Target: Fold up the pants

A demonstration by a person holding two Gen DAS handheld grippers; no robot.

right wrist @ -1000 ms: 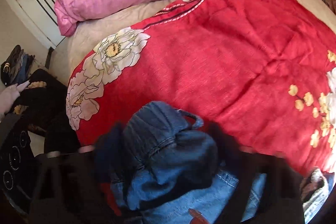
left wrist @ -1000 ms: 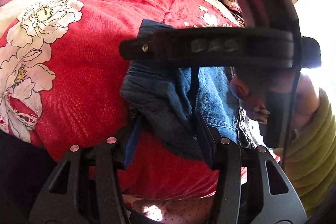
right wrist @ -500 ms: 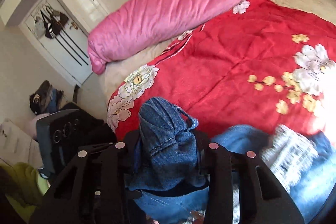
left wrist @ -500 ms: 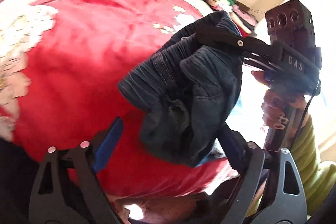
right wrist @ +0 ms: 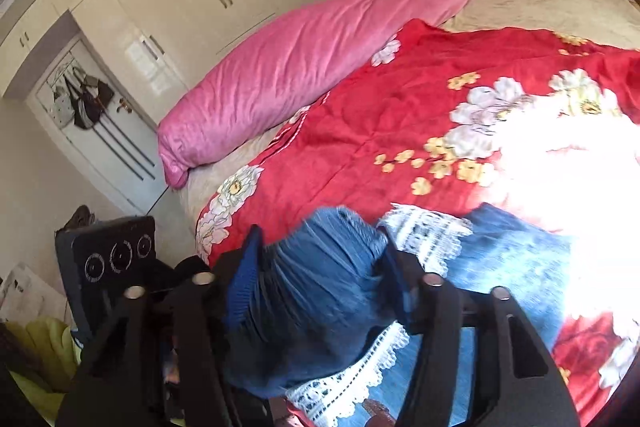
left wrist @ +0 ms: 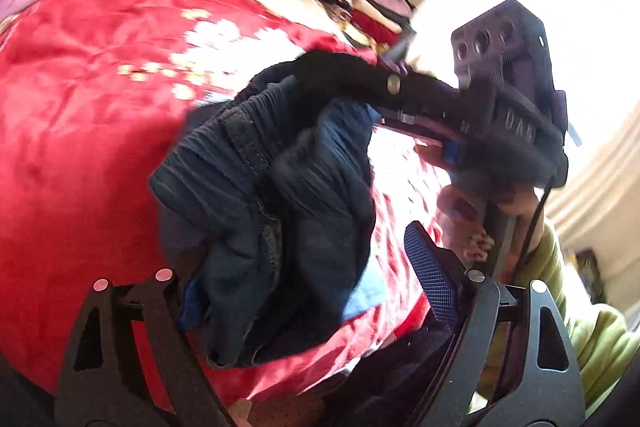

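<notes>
Jeans (left wrist: 272,219) bunched above red quilt (left wrist: 80,147), left gripper (left wrist: 304,291) jaws closing – right pad clear of denim, right gripper (right wrist: 320,275) jaws opening – denim wad between, pink bolster (right wrist: 312,55) behind

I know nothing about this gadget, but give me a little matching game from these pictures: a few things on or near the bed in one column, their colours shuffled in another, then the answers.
Things:
1. long bolster pillow
2. quilt with flowers
3. bunched pants
4. sleeve of the person

Colours:
A. blue denim
B. yellow-green
C. pink
D. red

Pairs: 1-C, 2-D, 3-A, 4-B
</notes>
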